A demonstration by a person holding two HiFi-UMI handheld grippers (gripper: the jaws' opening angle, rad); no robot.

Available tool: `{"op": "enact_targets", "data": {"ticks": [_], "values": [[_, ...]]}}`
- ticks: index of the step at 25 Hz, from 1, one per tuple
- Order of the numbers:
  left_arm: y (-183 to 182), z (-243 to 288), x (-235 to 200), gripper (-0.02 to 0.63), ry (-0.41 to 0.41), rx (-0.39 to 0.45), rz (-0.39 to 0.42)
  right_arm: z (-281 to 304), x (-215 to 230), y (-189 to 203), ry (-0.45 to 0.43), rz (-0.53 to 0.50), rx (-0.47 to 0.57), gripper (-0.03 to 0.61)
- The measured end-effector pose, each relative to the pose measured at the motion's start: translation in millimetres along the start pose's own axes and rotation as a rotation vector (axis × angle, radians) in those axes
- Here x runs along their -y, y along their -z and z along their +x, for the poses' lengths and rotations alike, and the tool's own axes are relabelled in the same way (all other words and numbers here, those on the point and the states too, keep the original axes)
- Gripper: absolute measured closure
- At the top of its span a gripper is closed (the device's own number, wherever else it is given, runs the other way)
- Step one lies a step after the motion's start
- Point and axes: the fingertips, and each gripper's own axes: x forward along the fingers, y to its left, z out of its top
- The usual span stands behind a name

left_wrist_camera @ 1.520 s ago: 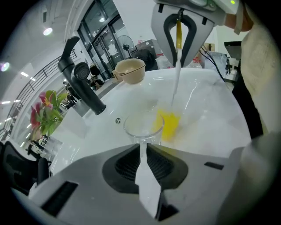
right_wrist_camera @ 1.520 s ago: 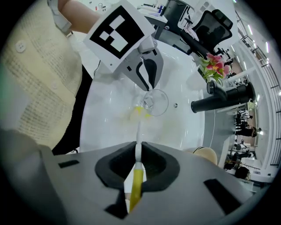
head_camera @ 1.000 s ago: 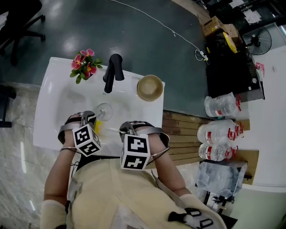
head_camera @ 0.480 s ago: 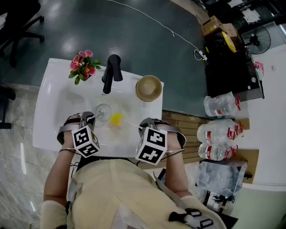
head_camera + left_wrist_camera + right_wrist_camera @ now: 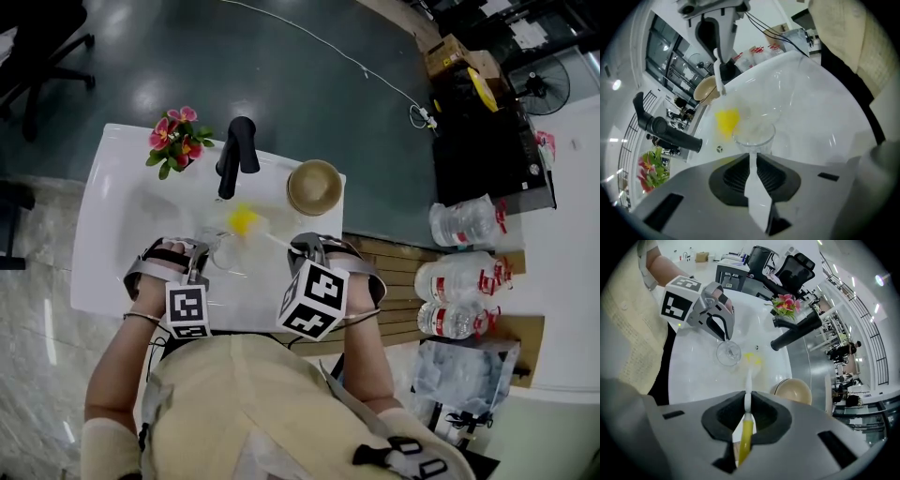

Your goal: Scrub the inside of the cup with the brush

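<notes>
Worktop point(image 5: 103, 272): white, with a shallow basin sunk into it; a dark, glossy floor is seen beyond its far edge.
Fixtures: a black tap point(image 5: 234, 150) is mounted at the far rim, with pink flowers point(image 5: 175, 131) to its left and a tan bowl point(image 5: 314, 185) to its right.
Left hand-held gripper point(image 5: 752, 161): the jaws are drawn almost together and pinched on the thin stem of the cup; the tool is angled down over the basin.
Cup point(image 5: 753, 133): a clear stemmed glass, carried over the basin just ahead of the left jaws, its bowl directed away from them.
Right hand-held gripper point(image 5: 747, 404): the jaws are clamped on the handle of the brush, where the yellow grip meets the white shaft.
Brush point(image 5: 749, 380): its long axis runs straight out from the right jaws toward the tap; the yellow head point(image 5: 244, 220) is held outside the cup, just beside it on the tap side.
Deciding relation: from the head, the cup lies to the left and nearer the person.
Cup mouth: probably turned toward the tap, though the clear rim is hard to trace.
Step judged: insertion is not yet made; the head would need to be aligned with the mouth before scrubbing.
Risk judged: a sideways push could twist the slender stem in its grip.
</notes>
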Motion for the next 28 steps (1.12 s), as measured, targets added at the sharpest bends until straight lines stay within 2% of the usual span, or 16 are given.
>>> {"op": "enact_targets", "data": {"ticks": [9,14,18,28], "values": [[-5,-1,3,0.558,0.010,0.002,0.055,-1,2,-48,0.064,-0.075,0.107,0.532],[-7,-2,4,0.558,0.014,0.004,0.058,3,-13,-68,0.024,-0.129,0.139,0.532],[-7,-3,6,0.558,0.019,0.007,0.057,11,-18,-64,-0.005,-0.149,0.111,0.532],[-1,-3,10,0.558,0.033,0.008,0.006,18,-7,-25,-0.016,-0.097,0.004,0.532]]}}
